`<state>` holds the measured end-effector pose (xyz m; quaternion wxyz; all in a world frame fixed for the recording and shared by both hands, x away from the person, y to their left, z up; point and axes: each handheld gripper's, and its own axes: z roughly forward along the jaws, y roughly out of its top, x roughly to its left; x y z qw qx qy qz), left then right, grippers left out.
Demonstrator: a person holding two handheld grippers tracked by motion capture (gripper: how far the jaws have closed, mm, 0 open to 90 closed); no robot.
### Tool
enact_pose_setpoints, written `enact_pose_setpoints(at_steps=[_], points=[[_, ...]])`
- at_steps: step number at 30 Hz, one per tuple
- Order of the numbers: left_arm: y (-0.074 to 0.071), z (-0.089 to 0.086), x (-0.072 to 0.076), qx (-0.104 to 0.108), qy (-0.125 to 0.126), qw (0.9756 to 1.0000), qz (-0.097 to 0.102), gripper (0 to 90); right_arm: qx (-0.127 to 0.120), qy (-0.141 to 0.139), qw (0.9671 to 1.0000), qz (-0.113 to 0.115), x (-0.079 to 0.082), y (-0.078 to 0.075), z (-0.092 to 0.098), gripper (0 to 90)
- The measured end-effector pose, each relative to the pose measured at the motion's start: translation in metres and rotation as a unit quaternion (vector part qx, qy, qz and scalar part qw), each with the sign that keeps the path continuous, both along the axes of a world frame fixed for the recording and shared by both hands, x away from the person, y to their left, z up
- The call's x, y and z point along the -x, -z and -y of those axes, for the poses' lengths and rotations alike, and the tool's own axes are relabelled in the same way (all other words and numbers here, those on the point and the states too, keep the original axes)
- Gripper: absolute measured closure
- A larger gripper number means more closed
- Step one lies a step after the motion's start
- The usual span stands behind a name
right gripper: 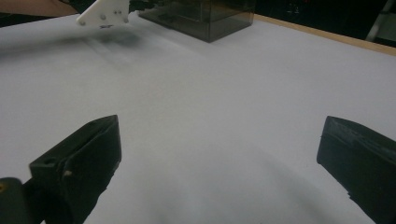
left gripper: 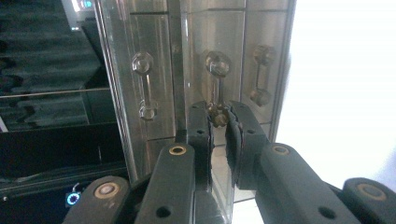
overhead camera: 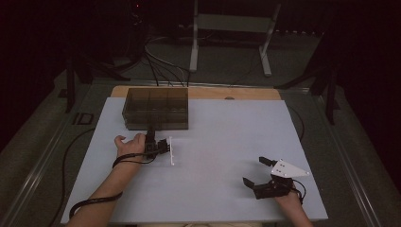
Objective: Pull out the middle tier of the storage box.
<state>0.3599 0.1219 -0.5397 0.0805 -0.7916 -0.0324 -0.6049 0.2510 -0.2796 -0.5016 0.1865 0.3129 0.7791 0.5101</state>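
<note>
A smoky see-through drawer box (overhead camera: 156, 108) stands at the back left of the white table (overhead camera: 222, 142). My left gripper (overhead camera: 151, 134) reaches its front face. In the left gripper view the box front (left gripper: 154, 56) carries three clear handles, and my left gripper (left gripper: 218, 122) is shut on the end of the middle drawer handle (left gripper: 217, 84). My right gripper (overhead camera: 256, 171) rests near the front right of the table, open, with nothing between its jaws. The right gripper view has that gripper (right gripper: 219, 133) spread wide over bare table, the box (right gripper: 205, 16) far off.
Cables (overhead camera: 161, 71) and a white metal stand (overhead camera: 231, 28) lie on the floor behind the table. A wooden board edge (overhead camera: 208, 92) runs along the table's back. The left gripper's white plate (right gripper: 105, 11) is at the top left of the right gripper view.
</note>
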Motion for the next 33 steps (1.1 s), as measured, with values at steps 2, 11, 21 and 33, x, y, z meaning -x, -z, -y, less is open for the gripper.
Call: enact_pose_setpoints(at_steps=[2, 11, 21, 33], points=[[0.000, 0.000, 0.002, -0.002, 0.001, 1.0000, 0.001, 81.1, 0.000, 0.001, 1.0000, 0.000, 0.000, 0.000, 0.000, 0.0], [0.000, -0.002, 0.007, 0.002, 0.009, 1.0000, -0.002, 81.0, -0.002, 0.001, 1.0000, 0.000, 0.000, 0.000, 0.000, 0.0], [-0.003, -0.005, 0.005, 0.001, 0.015, 0.9998, -0.012, 80.6, -0.001, 0.000, 1.0000, 0.000, 0.000, 0.000, 0.000, 0.0], [-0.018, -0.013, 0.007, 0.070, 0.032, 0.9949, -0.065, 77.9, 0.001, 0.001, 1.0000, -0.001, 0.000, 0.000, -0.001, 0.0]])
